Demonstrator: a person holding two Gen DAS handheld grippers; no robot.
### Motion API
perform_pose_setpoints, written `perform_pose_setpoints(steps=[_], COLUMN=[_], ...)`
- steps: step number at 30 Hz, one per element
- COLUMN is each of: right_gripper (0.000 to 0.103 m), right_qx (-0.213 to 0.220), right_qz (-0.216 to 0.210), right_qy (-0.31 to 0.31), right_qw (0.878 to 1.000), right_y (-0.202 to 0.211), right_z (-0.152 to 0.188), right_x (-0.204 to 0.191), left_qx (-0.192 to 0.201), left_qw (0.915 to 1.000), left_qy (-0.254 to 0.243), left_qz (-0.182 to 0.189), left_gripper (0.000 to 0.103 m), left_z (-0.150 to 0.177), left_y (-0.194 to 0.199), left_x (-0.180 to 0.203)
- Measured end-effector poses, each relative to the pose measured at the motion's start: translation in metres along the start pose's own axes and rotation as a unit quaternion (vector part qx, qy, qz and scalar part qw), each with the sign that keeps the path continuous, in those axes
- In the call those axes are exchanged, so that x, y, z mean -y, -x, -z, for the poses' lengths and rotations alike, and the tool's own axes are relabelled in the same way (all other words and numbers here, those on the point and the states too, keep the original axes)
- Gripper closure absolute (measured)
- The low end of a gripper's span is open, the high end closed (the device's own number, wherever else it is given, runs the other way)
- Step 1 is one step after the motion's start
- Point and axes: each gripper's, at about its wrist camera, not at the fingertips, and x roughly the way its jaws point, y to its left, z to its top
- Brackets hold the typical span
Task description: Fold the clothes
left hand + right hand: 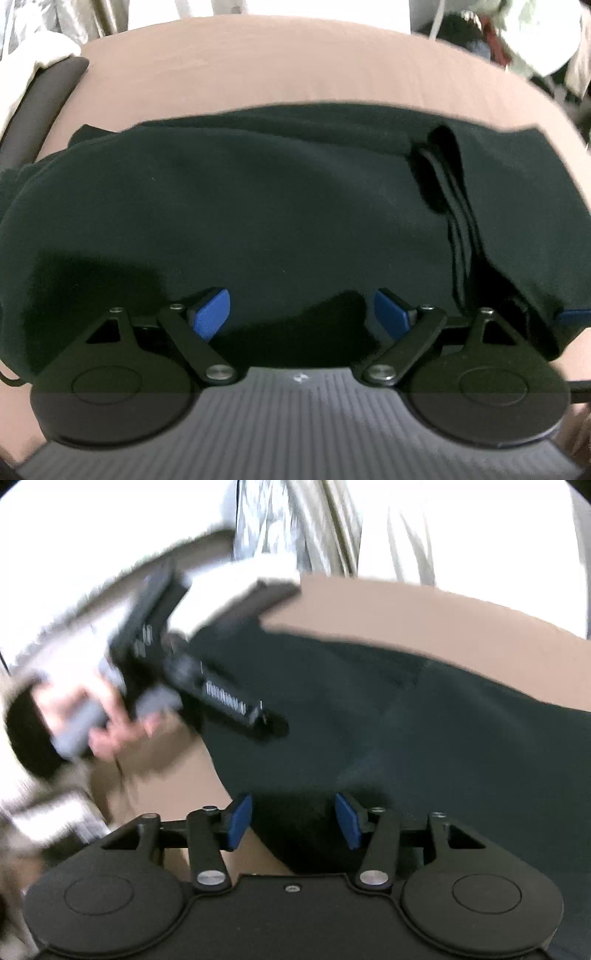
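Nearest, the left gripper (302, 314) and right gripper (293, 821) both hang with jaws apart, holding nothing. Beyond them, from nine to three o'clock, the dark garment (258, 206) lies folded over (apparently unfinished) on the tan tabletop (295, 66).
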Motion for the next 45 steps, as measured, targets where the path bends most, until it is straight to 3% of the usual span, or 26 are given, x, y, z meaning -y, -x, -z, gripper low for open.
perform_pose_setpoints(steps=[3,5,8,10,12,14,16,19,22,25,27,29,31,34,36,37,38,39,40,41,43,45], right_gripper=[0.046,0.045,0.044,0.044,0.044,0.044,0.044,0.044,0.044,0.044,0.044,0.044,0.044,0.044,0.044,0.044,0.044,0.045,0.045,0.045,0.045,0.045], right_qx=[0.05,0.06,0.033,0.01,0.012,0.035,0.057,0.079,0.064,0.064,0.077,0.078,0.068,0.018,-0.021,-0.049,-0.075,-0.098,-0.117,-0.131,-0.151,-0.168], right_qz=[-0.025,-0.016,0.008,0.032,0.053,0.059,0.062,0.058,0.087,0.119,0.116,0.108,0.104,0.115,0.121,0.124,0.12,0.108,0.102,0.104,0.119,0.118], right_qy=[-0.063,-0.096,-0.107,-0.114,-0.12,-0.106,-0.098,-0.109,-0.094,-0.078,-0.095,-0.085,-0.051,0.058,0.13,0.163,0.191,0.21,0.226,0.241,0.253,0.245], right_qw=[0.996,0.993,0.994,0.993,0.991,0.992,0.992,0.989,0.99,0.988,0.986,0.987,0.991,0.992,0.984,0.977,0.971,0.967,0.962,0.956,0.948,0.948], right_y=[0.018,0.016,0.008,-0.003,-0.003,0.009,0.02,0.032,0.027,0.032,0.038,0.043,0.044,0.019,-0.004,-0.026,-0.047,-0.069,-0.091,-0.113,-0.149,-0.178], right_z=[-0.003,-0.001,0.003,0.011,0.014,0.012,0.01,0.008,0.005,-0.002,-0.01,-0.028,-0.051,-0.093,-0.118,-0.127,-0.133,-0.136,-0.137,-0.138,-0.139,-0.141], right_x=[0.019,0.029,0.041,0.047,0.048,0.04,0.035,0.035,0.033,0.033,0.04,0.043,0.044,0.036,0.031,0.027,0.023,0.021,0.021,0.023,0.029,0.041], left_qx=[0.004,-0.008,-0.024,-0.019,0.007,0.019,0.03,0.011,0.029,0.061,0.072,0.081,0.096,0.114,0.114,0.107,0.088,0.068,0.045,0.022,0.009,0.006], left_qw=[0.9998,0.9997,0.9982,0.998,0.9988,0.9947,0.9844,0.9597,0.9549,0.9728,0.987,0.9952,0.9938,0.9719,0.9655,0.969,0.9771,0.9838,0.9869,0.9886,0.9877,0.9867], left_qy=[0.016,0.022,-0.034,-0.031,0.007,0.081,0.157,0.272,0.29,0.217,0.141,0.055,-0.056,-0.206,-0.234,-0.222,-0.192,-0.158,-0.138,-0.12,-0.126,-0.118], left_qz=[-0.006,-0.012,-0.043,-0.051,-0.049,-0.06,-0.073,-0.07,-0.059,-0.054,-0.03,-0.009,0.006,0.007,0.0,0.004,0.026,0.05,0.07,0.088,0.092,0.112], left_gripper=[0.017,0.014,0.012,0.013,0.012,0.008,0.004,0.007,0.006,0.007,0.007,0.007,0.007,0.007,0.01,0.017,0.022,0.035,0.041,0.043,0.044,0.044], left_z=[0.001,0.005,0.009,0.009,0.007,0.015,0.023,0.041,0.039,0.02,-0.001,-0.022,-0.04,-0.063,-0.071,-0.075,-0.074,-0.072,-0.068,-0.064,-0.061,-0.065], left_y=[-0.003,-0.012,-0.023,-0.009,0.017,0.036,0.053,0.051,0.057,0.068,0.068,0.068,0.064,0.045,0.021,0.008,-0.002,-0.012,-0.022,-0.032,-0.043,-0.044], left_x=[-0.006,-0.006,0.011,0.006,-0.016,-0.055,-0.094,-0.147,-0.149,-0.117,-0.085,-0.052,-0.017,0.015,0.02,0.016,0.004,-0.008,-0.02,-0.032,-0.047,-0.057])
